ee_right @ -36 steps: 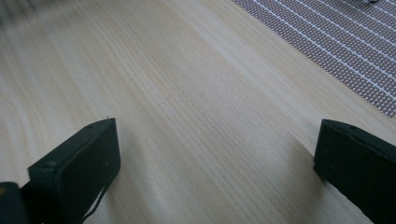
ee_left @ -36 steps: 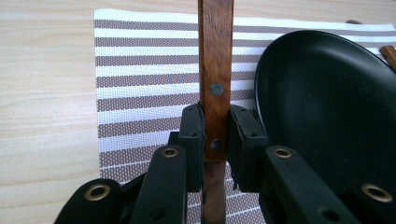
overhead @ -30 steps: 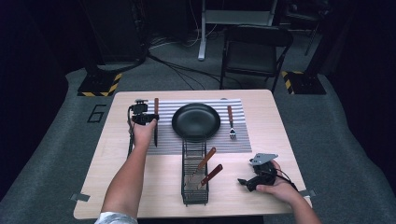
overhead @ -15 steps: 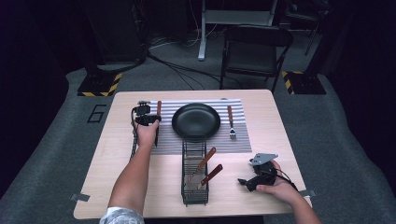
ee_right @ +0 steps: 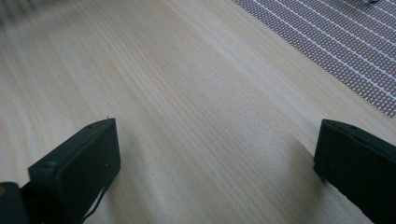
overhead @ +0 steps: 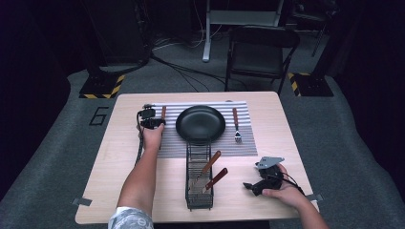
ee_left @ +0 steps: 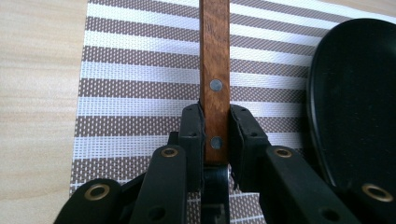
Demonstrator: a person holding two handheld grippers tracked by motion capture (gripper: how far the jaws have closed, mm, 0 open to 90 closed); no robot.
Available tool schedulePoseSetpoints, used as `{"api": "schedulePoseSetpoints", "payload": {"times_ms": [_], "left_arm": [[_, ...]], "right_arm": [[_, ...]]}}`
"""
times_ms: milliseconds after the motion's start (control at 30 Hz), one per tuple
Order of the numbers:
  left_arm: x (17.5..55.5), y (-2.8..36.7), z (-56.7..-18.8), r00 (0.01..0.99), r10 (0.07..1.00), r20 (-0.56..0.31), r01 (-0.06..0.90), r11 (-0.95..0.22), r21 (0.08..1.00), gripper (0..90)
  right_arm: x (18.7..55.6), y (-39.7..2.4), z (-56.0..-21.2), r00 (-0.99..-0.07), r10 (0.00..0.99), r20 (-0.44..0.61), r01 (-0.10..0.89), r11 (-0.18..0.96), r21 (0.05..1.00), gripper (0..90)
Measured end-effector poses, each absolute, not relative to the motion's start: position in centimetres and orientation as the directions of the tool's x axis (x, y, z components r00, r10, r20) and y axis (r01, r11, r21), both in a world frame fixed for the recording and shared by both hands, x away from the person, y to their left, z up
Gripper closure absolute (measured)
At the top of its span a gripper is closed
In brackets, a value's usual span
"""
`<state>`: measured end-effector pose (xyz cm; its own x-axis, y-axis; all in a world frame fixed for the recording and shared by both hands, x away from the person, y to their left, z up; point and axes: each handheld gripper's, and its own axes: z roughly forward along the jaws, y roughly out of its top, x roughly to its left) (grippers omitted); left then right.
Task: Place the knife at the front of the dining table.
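From the high view, a light wooden desk (overhead: 119, 191) carries a striped placemat (overhead: 253, 143) along its far half, with a round black plate (overhead: 200, 124) at the mat's centre. A fork (overhead: 236, 126) with a wooden handle lies on the mat just right of the plate, tines toward the person. The left gripper (overhead: 152, 122) sits at the mat's left edge, just beside the plate, with a wooden handle (overhead: 163, 112) reaching away from it toward the far side of the desk. A black wire basket (overhead: 198, 177) stands on the bare desk just in front of the plate, holding two wooden-handled utensils (overhead: 212, 171) that lean up and to the right. The right gripper (overhead: 253, 186) rests low over the desk to the right of the basket, held in the person's right hand (overhead: 282, 191), a grey plate on top of it.

In the left gripper view, the two black fingers (ee_left: 191, 135) are clamped on either side of the wooden handle (ee_left: 215, 70), which shows two metal rivets and runs straight up over the brown-and-white placemat (ee_left: 135, 84). The black plate's rim (ee_left: 355, 107) curves along the right side.

In the right gripper view, the fingers (ee_right: 79, 163) stand wide apart above bare desk wood (ee_right: 187, 107), with nothing between them. A corner of the placemat (ee_right: 345, 51) shows at the upper right.
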<state>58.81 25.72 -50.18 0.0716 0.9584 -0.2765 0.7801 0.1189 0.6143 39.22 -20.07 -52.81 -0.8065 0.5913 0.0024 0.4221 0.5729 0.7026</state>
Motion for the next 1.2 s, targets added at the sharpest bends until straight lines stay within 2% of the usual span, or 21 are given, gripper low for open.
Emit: {"api": "schedulePoseSetpoints", "payload": {"times_ms": [700,1200], "left_arm": [[58.7,25.8,-50.9,0.021,0.964,-0.264,0.764,0.155,0.627,75.9],[57.9,26.0,-49.9,0.057,0.964,-0.260,0.757,0.129,0.641,64.4]], "right_arm": [[39.3,-20.1,-52.8,-0.810,0.586,-0.005,0.412,0.575,0.707,0.0],[39.3,-20.1,-52.8,-0.811,0.585,-0.004,0.412,0.576,0.706,0.0]]}}
